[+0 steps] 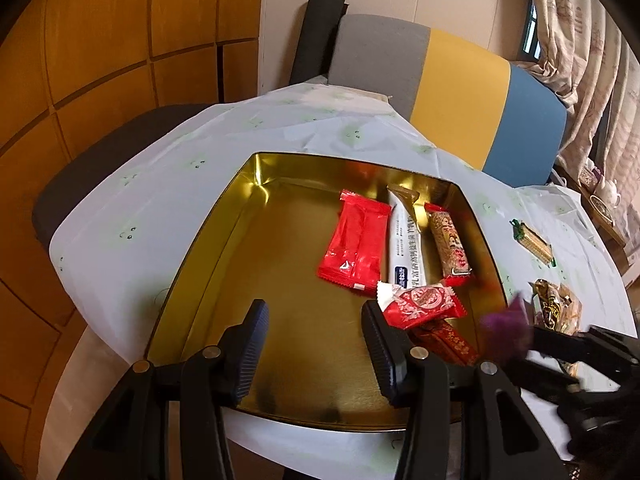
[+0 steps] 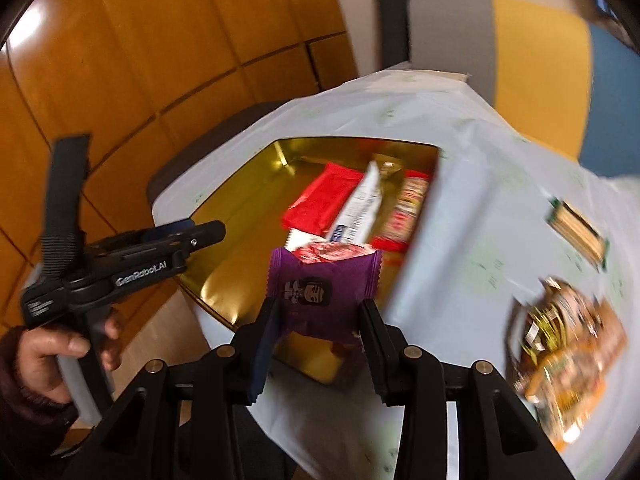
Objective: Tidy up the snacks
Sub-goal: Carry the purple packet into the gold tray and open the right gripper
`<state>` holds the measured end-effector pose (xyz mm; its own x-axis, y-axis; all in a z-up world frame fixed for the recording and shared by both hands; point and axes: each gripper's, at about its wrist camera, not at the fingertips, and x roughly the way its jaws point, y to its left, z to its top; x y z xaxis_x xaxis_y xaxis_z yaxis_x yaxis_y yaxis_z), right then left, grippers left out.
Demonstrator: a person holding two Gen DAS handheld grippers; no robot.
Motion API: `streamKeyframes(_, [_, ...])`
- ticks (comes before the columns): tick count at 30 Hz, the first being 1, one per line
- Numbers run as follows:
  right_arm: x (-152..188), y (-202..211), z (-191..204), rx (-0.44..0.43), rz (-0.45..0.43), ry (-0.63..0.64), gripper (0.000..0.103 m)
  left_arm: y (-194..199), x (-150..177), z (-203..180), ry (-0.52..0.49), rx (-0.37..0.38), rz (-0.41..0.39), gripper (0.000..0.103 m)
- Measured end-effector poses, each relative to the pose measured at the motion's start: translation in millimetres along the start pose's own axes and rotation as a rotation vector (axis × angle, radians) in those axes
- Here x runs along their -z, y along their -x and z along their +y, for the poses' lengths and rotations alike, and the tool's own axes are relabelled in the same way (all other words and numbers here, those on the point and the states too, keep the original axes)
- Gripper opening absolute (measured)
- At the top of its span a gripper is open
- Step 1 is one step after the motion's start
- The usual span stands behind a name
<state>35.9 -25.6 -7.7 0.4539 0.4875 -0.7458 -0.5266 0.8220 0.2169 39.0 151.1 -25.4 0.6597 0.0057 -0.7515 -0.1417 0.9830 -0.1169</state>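
1. Your right tool [image 2: 320, 320] is clenched on a purple snack packet [image 2: 322, 288], held above the near edge of the gold tin [image 1: 224, 240].
2. Your left tool [image 1: 314, 320] is released, its pads apart with nothing between them, hanging over the tin's bare near half.
3. Inside the tin, along its right side, lie a red packet [image 1: 352, 240], a white stick pack [image 1: 406, 248], a red-ended bar [image 1: 450, 246] and a red-and-white sweet [image 1: 420, 304].
4. On the surface [image 1: 160, 184], to the right of the tin, lie a green-ended bar [image 1: 534, 242] and a gold-brown packet [image 1: 558, 306].
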Motion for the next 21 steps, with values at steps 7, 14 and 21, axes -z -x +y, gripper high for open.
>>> streamKeyframes(7, [-4.7, -42.6, 23.2, 0.027, 0.073, 0.076, 0.047, -4.1, 6.2, 5.7, 0.007, -0.002, 0.016, 0.049])
streamKeyframes(14, [0.0, -42.0, 18.3, 0.038, 0.068, 0.053, 0.049, -4.8, 7.4, 5.5, 0.002, -0.002, 0.02, 0.049])
streamKeyframes(21, [1.2, -22.3, 15.4, 0.072, 0.005, 0.035, 0.049, 0.5, 7.4, -7.2, -0.034, 0.008, 0.009, 0.049])
